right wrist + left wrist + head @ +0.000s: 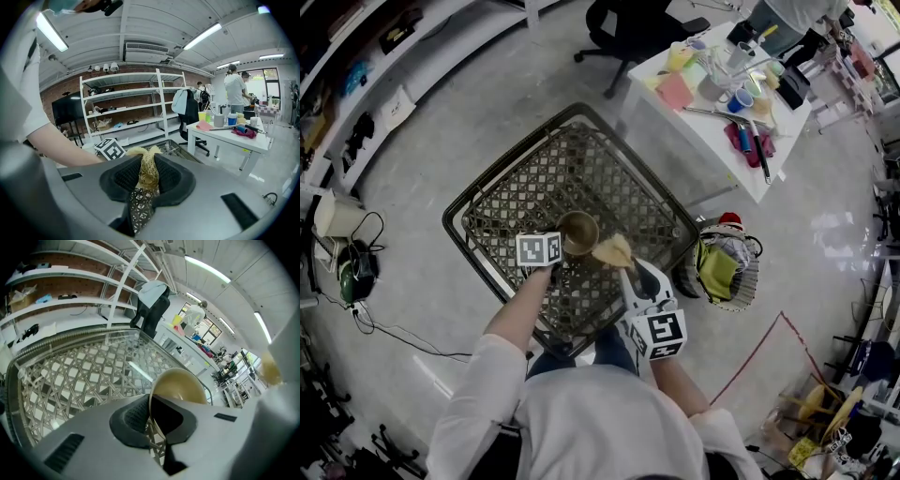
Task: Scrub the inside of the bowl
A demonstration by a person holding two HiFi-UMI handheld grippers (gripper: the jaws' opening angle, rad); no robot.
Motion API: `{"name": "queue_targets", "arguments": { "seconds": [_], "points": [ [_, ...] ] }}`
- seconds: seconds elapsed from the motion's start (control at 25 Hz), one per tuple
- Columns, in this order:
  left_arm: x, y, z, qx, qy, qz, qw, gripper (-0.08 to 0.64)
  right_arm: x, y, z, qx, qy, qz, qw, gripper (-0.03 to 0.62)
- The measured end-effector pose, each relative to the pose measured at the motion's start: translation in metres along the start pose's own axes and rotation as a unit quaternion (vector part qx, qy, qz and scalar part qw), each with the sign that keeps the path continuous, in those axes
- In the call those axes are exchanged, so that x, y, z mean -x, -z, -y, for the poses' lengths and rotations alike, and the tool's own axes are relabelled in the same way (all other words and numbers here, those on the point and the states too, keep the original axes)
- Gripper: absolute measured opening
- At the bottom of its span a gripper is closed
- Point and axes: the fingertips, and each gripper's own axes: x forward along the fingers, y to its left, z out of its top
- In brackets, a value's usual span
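- Golden bowl (578, 232) is over the middle of the lattice desk (511, 192), mouth up in the head view. Whether its base touches the desk, I can't tell.
- Left gripper (562, 246) has it: in the left gripper view the jaws (152, 420) are pinching the bowl (180, 385) by its near rim, one pad inside the wall and one outside.
- Right gripper (625, 269) comes in from the other side, its jaws (146, 180) clamped on a straw-like scrubber (147, 166) (a pale fibrous wad, bulging out past the tips).
- From above, the scrubber (614, 250) hangs just beside the bowl's right rim. It's outside the bowl, not down in it.
- Progress, as I read it: both pick-ups are done, with the bowl steadied and the tool in hand, and the two are brought close together.
- What's left is the actual job. No fibre is against the inner wall, so the scrub looks not yet begun.
- Next it calls for dipping the wad over the rim and working it round the inside, while the left grip keeps the bowl from spinning or slipping off that thin edge.
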Motion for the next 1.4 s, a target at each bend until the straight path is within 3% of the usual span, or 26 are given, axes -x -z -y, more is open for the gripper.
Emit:
{"name": "queue_targets", "arguments": {
  "seconds": [0.32, 0.56, 1.0, 1.4],
  "points": [
    [0.05, -0.054, 0.025, -0.043, -0.002, 0.09, 0.9949, 0.038, 0.0, -0.029, -0.009, 0.023, -0.017, 0.029, 0.999, 0.091],
    [0.097, -0.086, 0.039, -0.074, -0.016, 0.146, 0.9864, 0.038, 0.0, -0.05, -0.023, 0.038, -0.036, 0.054, 0.997, 0.091],
    [0.189, -0.123, 0.075, -0.156, -0.054, 0.241, 0.9564, 0.04, 0.007, -0.092, -0.06, 0.09, -0.085, 0.102, 0.987, 0.091],
    [0.253, -0.108, 0.098, -0.207, -0.076, 0.29, 0.9312, 0.04, 0.019, -0.109, -0.113, 0.172, -0.119, 0.12, 0.971, 0.091]
  ]
}}
